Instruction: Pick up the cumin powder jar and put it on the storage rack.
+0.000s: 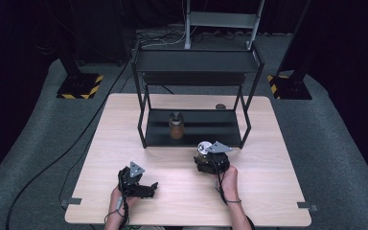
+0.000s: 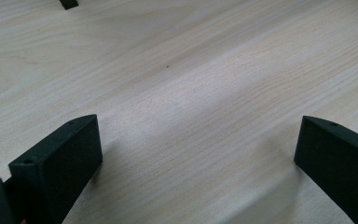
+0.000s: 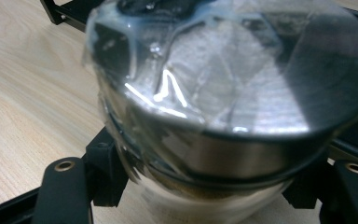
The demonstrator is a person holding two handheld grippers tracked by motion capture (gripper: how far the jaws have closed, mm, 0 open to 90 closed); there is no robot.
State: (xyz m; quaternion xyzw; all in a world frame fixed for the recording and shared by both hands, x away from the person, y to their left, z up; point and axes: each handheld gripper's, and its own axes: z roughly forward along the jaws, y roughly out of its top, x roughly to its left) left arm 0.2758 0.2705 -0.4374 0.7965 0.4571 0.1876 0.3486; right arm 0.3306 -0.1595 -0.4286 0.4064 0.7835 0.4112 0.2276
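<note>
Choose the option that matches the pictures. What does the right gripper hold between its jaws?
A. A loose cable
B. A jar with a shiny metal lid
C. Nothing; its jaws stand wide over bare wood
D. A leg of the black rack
B: in the right gripper view, the jaws of the right gripper press on both sides of the jar just below its metal lid.

**Count of things on and around the table**

One table (image 1: pixel 124 143) carries one black two-tier shelf rack (image 1: pixel 196 62). Two jars: one amber jar (image 1: pixel 176 126) on the rack's lower shelf, one metal-lidded jar (image 3: pixel 228 93) at the rack's front corner. One small round dark object (image 1: pixel 220 107) lies behind the rack. Two claws: the left claw (image 1: pixel 146 189) and the right claw (image 1: pixel 206 155). Two striped floor bases (image 1: pixel 80 86) stand beyond the table.
</note>
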